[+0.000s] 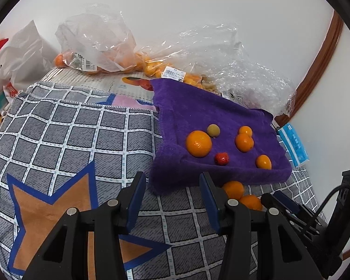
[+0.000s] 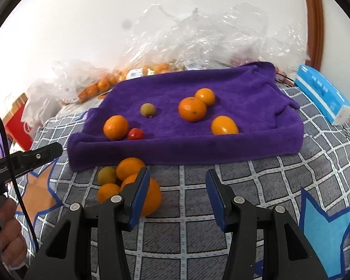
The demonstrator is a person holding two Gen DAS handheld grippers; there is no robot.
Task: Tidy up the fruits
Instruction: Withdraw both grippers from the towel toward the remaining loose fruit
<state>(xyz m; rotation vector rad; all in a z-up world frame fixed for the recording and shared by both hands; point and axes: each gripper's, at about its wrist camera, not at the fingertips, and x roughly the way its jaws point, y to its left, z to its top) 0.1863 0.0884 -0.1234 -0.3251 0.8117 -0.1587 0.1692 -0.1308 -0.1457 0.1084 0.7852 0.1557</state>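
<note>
two grippers, jaws apart, nothing held

both grippers stand with their jaws parted and empty. in the left wrist view the left gripper fills the bottom centre of the frame, its blue pads apart over the grey checked cloth, with only cloth and the near edge of the purple towel between them; it touches no fruit. the right gripper sits at the bottom centre of the right wrist view, jaws likewise apart over bare cloth. its left pad stands in front of the biggest orange of a small heap, and whether it touches the fruit i cannot tell.

six fruits lie on the purple towel at centre frame: a large orange touching a smaller one behind it, another orange to the right, an orange at left beside a small red fruit, and a greenish-brown fruit alone. the heap lies on the checked cloth just below the towel's near edge, three oranges and one greenish fruit.

clear plastic bags holding more oranges lie along the wall at the top. a blue tissue pack is at the right edge. a hand shows at lower left.
</note>
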